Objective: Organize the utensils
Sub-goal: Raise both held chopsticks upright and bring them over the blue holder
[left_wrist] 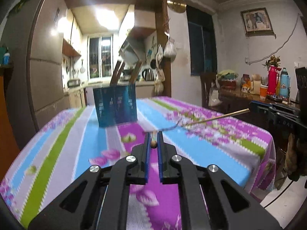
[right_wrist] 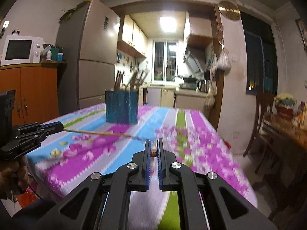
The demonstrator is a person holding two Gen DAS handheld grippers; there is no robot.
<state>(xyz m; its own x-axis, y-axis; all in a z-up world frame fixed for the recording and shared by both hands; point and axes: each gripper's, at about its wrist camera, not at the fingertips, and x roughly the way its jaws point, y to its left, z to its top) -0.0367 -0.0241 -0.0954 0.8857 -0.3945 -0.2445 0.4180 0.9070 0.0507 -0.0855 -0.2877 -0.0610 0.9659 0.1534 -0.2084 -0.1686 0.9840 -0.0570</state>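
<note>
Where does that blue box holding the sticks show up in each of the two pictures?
Left wrist view: the blue box stands left of centre, at the far end of the striped table.
Right wrist view: the blue box stands left of centre, beyond the gripped chopstick.
Shared landmark: the lit kitchen window behind it.

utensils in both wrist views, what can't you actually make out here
- Held utensils: seen end-on between each hand-held gripper's fingers; type unclear.
- Thin stick: far tip lost in motion blur.
- Blue holder: contents blurred, uncountable.
- Tablecloth: pattern smeared.
</note>
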